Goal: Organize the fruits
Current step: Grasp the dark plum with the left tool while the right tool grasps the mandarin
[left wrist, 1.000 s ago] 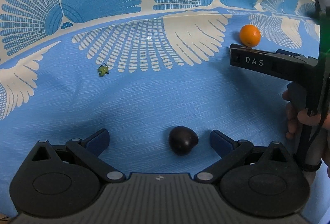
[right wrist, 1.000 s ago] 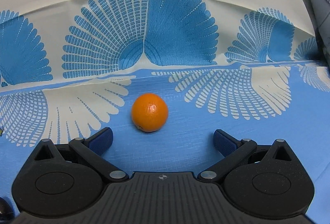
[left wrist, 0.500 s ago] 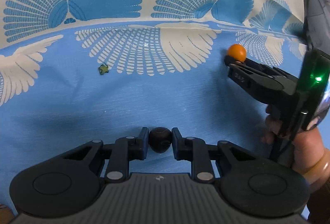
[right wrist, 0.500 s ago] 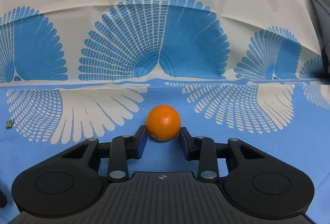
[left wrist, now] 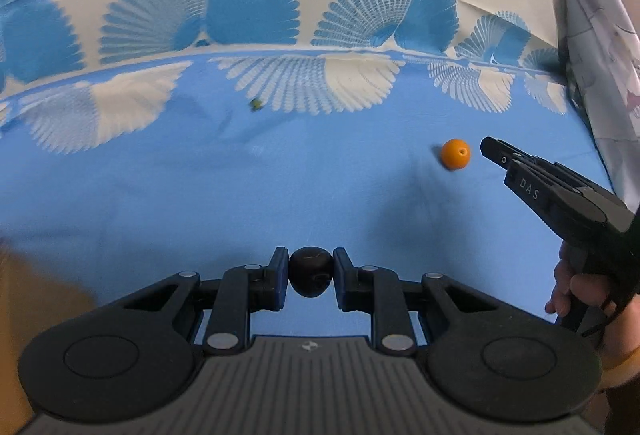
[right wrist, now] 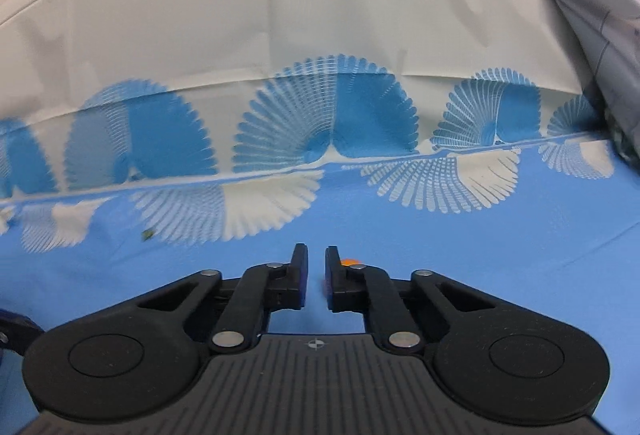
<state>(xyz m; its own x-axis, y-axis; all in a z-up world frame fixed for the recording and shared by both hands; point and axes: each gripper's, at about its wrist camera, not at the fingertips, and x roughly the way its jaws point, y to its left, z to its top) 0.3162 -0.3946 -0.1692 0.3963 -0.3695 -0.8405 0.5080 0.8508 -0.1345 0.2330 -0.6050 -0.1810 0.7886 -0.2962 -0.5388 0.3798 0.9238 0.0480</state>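
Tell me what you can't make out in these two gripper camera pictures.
- Round orange fruit, right wrist view: only a sliver shows behind the right hand-held gripper; its finger hides the rest.
- Small green scrap on the blue patterned tablecloth, left wrist view: too small and blurred to identify.
- Tan patch, left wrist view: blurred, cut off by the left edge.

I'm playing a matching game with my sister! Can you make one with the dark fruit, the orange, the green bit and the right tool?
1 dark fruit
2 orange
3 green bit
4 right tool

A shut, empty
B lying far off on the cloth
C free, just off the right tool's tip
D gripped in the left tool

Pairs: 1-D, 2-C, 3-B, 4-A. The right tool's jaws have just been closing, with nothing between them.
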